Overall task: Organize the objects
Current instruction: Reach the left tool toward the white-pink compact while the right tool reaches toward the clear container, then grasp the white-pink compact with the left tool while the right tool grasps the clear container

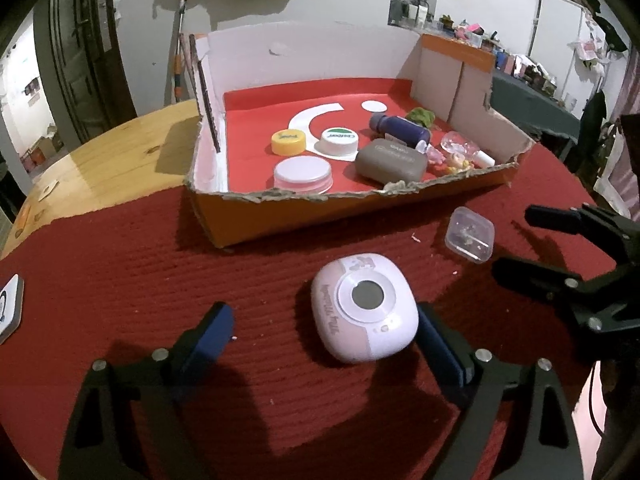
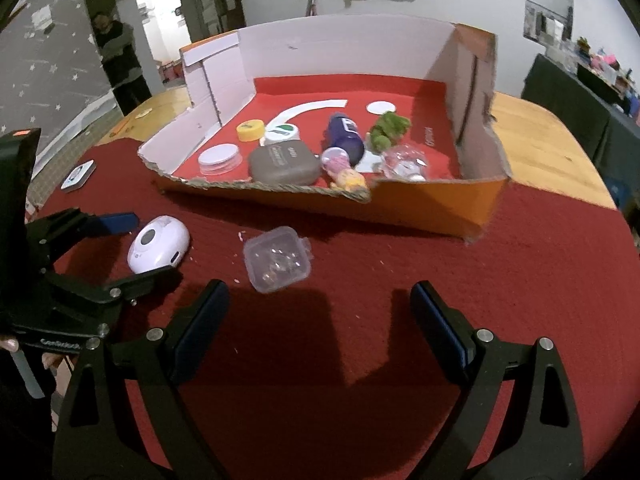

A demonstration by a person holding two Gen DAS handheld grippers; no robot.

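Note:
A pink and white rounded gadget (image 1: 364, 308) lies on the red cloth between the open jaws of my left gripper (image 1: 324, 332), nearer the right finger, untouched. It also shows in the right wrist view (image 2: 158, 250) with the left gripper (image 2: 132, 246) around it. A small clear plastic box (image 2: 278, 260) lies on the cloth just ahead of my open, empty right gripper (image 2: 320, 304); it also shows in the left wrist view (image 1: 470, 238), with the right gripper (image 1: 516, 244) beside it.
An open cardboard box (image 1: 320, 216) with a red floor holds a grey case (image 1: 392, 160), a yellow lid (image 1: 289, 141), a white lid (image 1: 339, 140), a pink-white jar (image 1: 303, 175), a dark blue bottle (image 1: 400, 127) and small toys. A coaster (image 2: 78, 175) lies at left.

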